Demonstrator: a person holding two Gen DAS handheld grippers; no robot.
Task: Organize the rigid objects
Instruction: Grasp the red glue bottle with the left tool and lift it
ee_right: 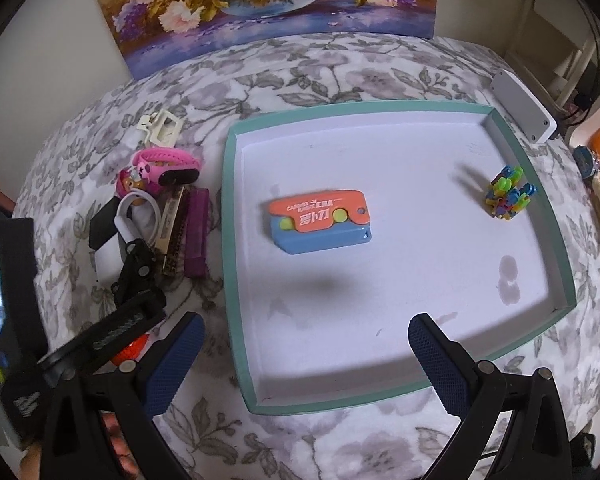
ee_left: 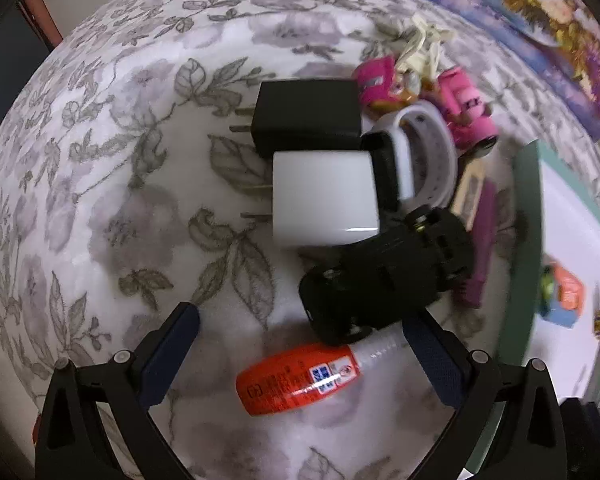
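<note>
Clearly "CARROT KNIFE" on orange toy (ee_right: 319, 221)

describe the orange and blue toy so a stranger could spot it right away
Find the shallow teal-rimmed tray with a white floor on the floral cloth. Near its middle lies a flat orange-and-blue carrot knife toy with two yellow-green dots. Its only tray-mate, a multicoloured block cluster, sits apart near the right wall.

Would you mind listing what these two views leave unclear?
- Left wrist: the orange tube's clear cap end is hidden under the black toy car.
- Left wrist: the teal-rimmed tray's contents are blurred at the frame edge.
- Right wrist: the white charger block is mostly hidden behind the left gripper.
</note>
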